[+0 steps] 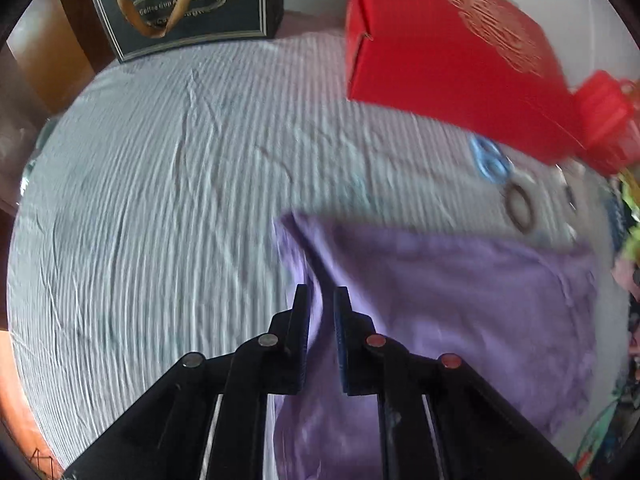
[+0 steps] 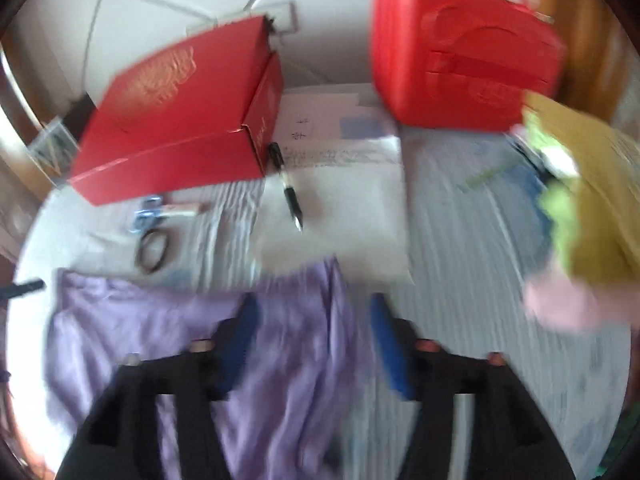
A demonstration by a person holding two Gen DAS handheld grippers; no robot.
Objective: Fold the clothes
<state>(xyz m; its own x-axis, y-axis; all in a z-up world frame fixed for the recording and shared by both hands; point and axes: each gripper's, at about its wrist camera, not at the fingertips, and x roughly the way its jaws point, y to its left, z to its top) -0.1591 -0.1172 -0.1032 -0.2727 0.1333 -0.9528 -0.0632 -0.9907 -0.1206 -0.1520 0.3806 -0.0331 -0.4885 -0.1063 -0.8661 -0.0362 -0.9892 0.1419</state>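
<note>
A lilac garment (image 1: 460, 300) lies crumpled on the striped pale sheet (image 1: 140, 200), and the left wrist view shows it at lower right. My left gripper (image 1: 321, 304) has its fingers nearly together, with a raised fold of the garment's left edge pinched between them. In the right wrist view, which is blurred, the same garment (image 2: 168, 320) spreads across the lower left. My right gripper (image 2: 314, 316) hovers over the garment's right edge. Its blue pads (image 2: 384, 336) stand wide apart and hold nothing.
A red box (image 2: 180, 120), a red carry case (image 2: 460, 60), papers with a pen (image 2: 288, 188), scissors (image 2: 150, 232) and a hair tie lie behind the garment. More clothes (image 2: 580, 208) are piled at the right. A dark gift bag (image 1: 188, 8) stands far left.
</note>
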